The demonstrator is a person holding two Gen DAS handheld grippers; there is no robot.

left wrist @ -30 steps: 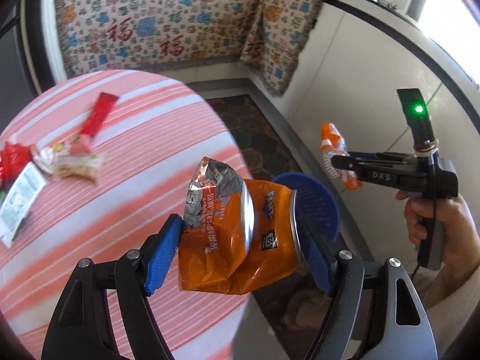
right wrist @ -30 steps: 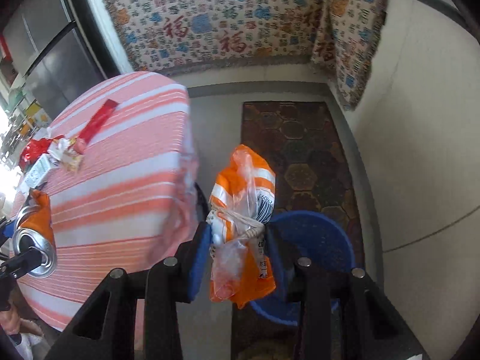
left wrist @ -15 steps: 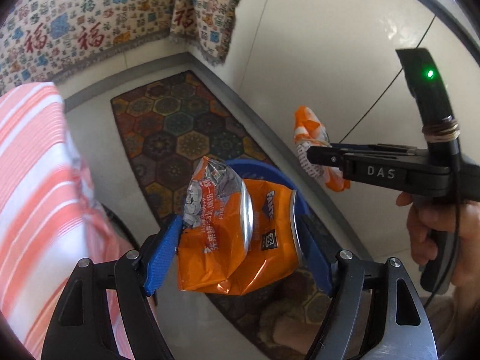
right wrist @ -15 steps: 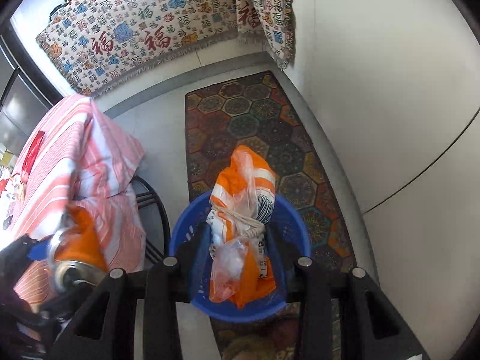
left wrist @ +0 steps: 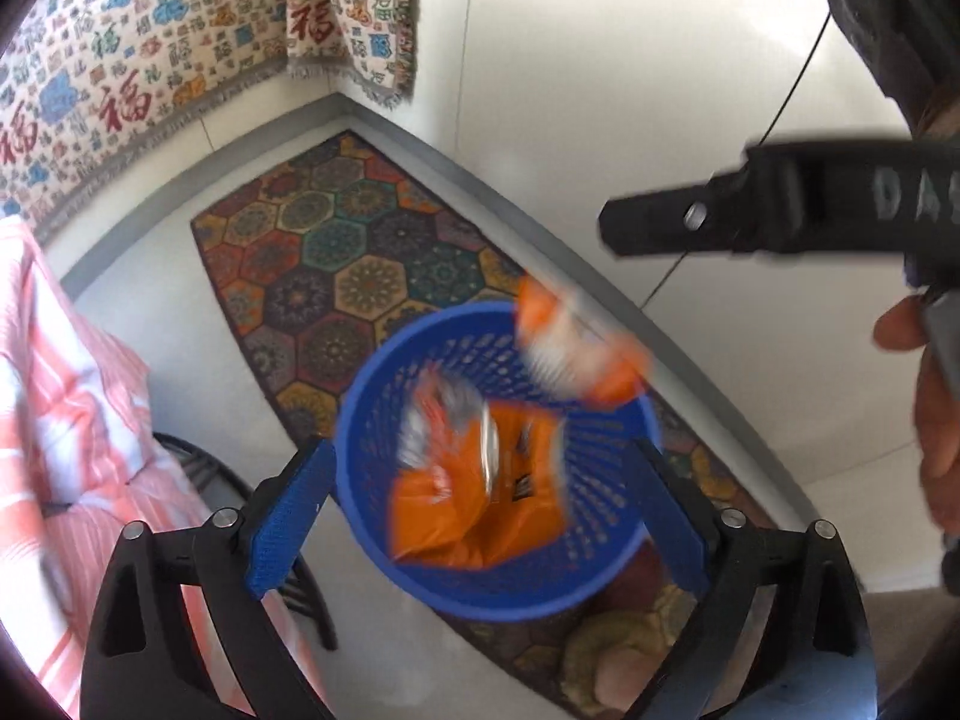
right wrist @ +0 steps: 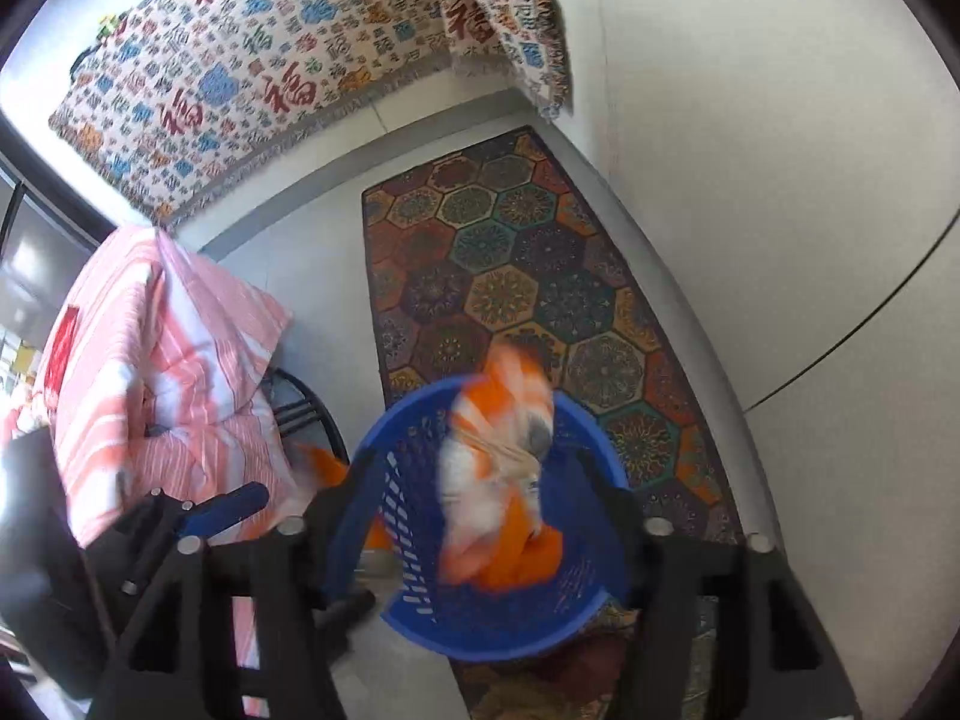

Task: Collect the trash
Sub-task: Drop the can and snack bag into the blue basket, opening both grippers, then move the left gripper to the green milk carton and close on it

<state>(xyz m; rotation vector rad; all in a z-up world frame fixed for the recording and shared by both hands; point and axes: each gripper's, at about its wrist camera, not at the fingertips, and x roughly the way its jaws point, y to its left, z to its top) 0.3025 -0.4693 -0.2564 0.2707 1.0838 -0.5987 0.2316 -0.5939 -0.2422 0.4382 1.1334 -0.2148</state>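
Observation:
A blue perforated basket (left wrist: pixel 384 372) (right wrist: pixel 414 606) stands on the floor below both grippers. My left gripper (left wrist: pixel 480 519) hangs over it with its jaws opening. The orange snack bag and crushed can (left wrist: pixel 480 480) are blurred, clear of the blue pads and dropping into the basket. My right gripper (right wrist: pixel 480 498) is also opening above the basket, and its orange-and-white plastic wrapper (right wrist: pixel 498 480) (left wrist: pixel 570 354) falls free between the spread fingers. The right gripper's black body (left wrist: pixel 750 216) and a hand (left wrist: pixel 936 420) show at the right of the left wrist view.
The table with a pink striped cloth (left wrist: pixel 72 420) (right wrist: pixel 150 360) stands left of the basket, its black metal frame (left wrist: pixel 198 468) close by. A red wrapper (right wrist: pixel 60 348) lies on it. A patterned rug (left wrist: pixel 360 252) runs along the white wall under the basket.
Both grippers swung from beside the table to above the blue basket and sank. Their jaws spread, letting go of the snack bag with can and the orange-and-white wrapper.

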